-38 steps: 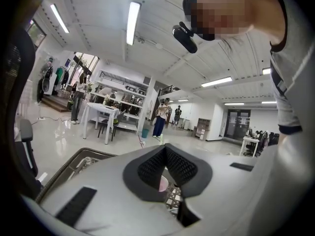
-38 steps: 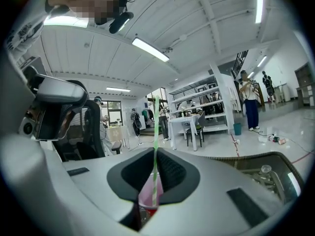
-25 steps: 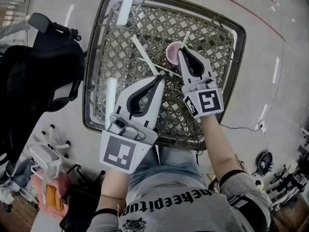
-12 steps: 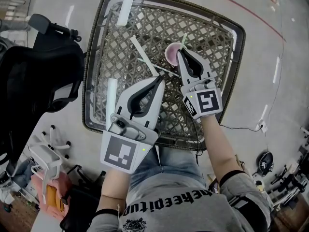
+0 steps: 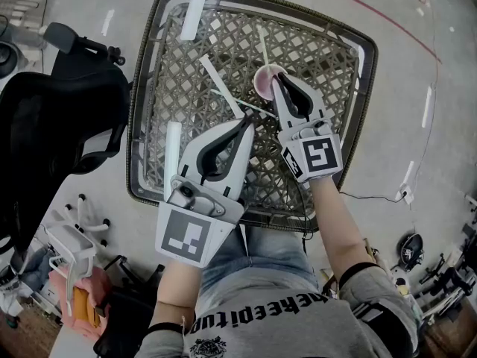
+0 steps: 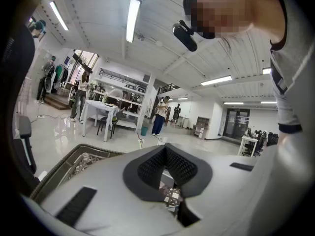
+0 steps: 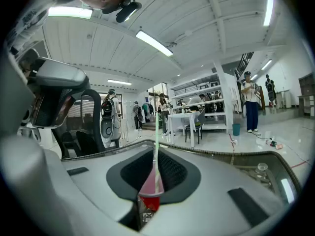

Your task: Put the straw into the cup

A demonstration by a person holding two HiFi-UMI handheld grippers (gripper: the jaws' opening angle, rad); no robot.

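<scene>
A small pink cup (image 5: 263,85) stands on the wicker table (image 5: 136,125), right of centre. A pale green straw (image 5: 262,47) rises from it, leaning toward the far left. My right gripper (image 5: 276,79) is over the cup's near rim, shut on the straw. In the right gripper view the straw (image 7: 156,132) runs upright through the meeting tips of the right gripper (image 7: 155,149), with the cup (image 7: 149,193) below inside the jaw loop. My left gripper (image 5: 246,121) hovers nearer the front, left of the cup, shut with nothing in it (image 6: 165,146).
Loose on the tabletop lie a long white straw (image 5: 222,85), a thin green one (image 5: 240,104), a white tube (image 5: 171,148) at the left and another (image 5: 195,13) at the far edge. A black office chair (image 5: 59,118) stands left of the table.
The straw's free top end has swung from leaning far-right to leaning far-left over the cup. The right gripper shifted slightly left. The left gripper has stayed put.
</scene>
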